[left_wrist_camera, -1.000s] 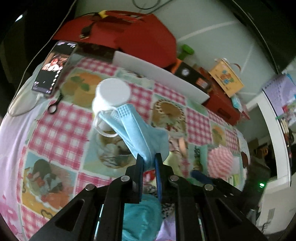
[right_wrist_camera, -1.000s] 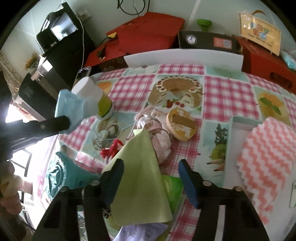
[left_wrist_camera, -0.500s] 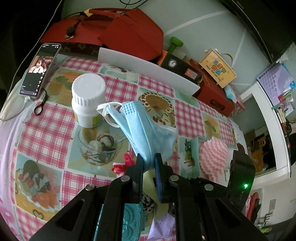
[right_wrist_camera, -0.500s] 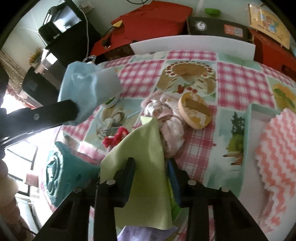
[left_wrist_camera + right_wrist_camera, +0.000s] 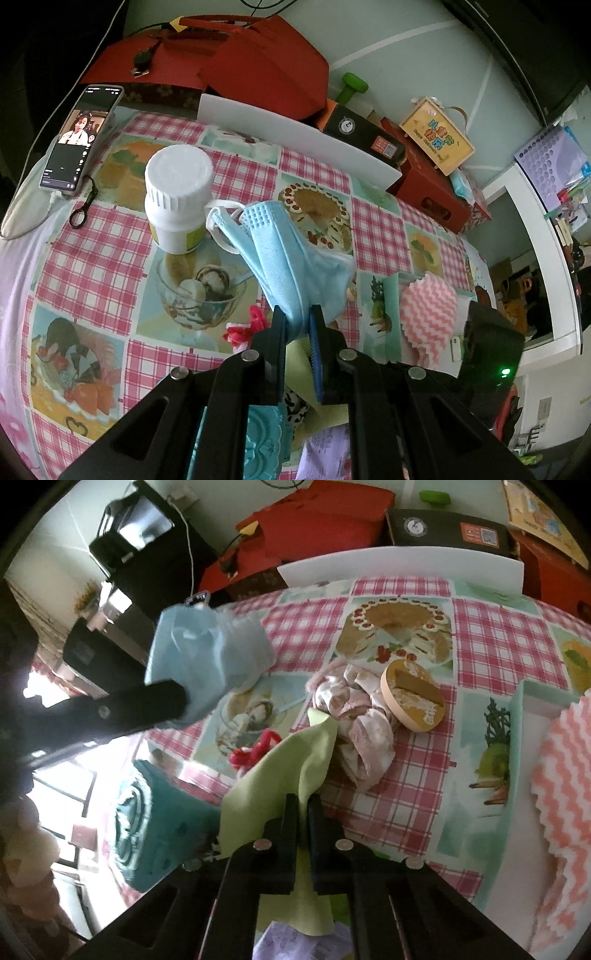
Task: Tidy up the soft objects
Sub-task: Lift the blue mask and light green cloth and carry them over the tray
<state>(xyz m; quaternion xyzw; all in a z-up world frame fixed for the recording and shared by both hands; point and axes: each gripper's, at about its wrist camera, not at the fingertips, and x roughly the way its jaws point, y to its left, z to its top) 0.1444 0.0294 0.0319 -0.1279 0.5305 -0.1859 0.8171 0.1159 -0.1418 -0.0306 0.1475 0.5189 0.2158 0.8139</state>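
Observation:
My left gripper [image 5: 298,318] is shut on a light blue face mask [image 5: 291,258] and holds it above the checked tablecloth [image 5: 92,258]. The mask also shows in the right wrist view [image 5: 207,664], at the left. My right gripper [image 5: 302,808] is shut on a light green cloth [image 5: 288,771] that lies over the pile at the table's near edge. A pink-and-white wavy cloth [image 5: 565,775] lies in a pale tray [image 5: 517,716] at the right. A crumpled pink satin cloth [image 5: 354,716] and a red yarn piece [image 5: 255,753] lie in the middle.
A white pill bottle [image 5: 179,195] stands left of the mask. A phone [image 5: 81,140] lies at the far left. A round wooden box [image 5: 413,698] sits beside the satin cloth. A teal rolled towel [image 5: 147,823] lies near left. Red bags [image 5: 258,62] and boxes line the back.
My right gripper has closed from wide open onto the green cloth. My left gripper has carried the mask up and to the right, away from the bottle.

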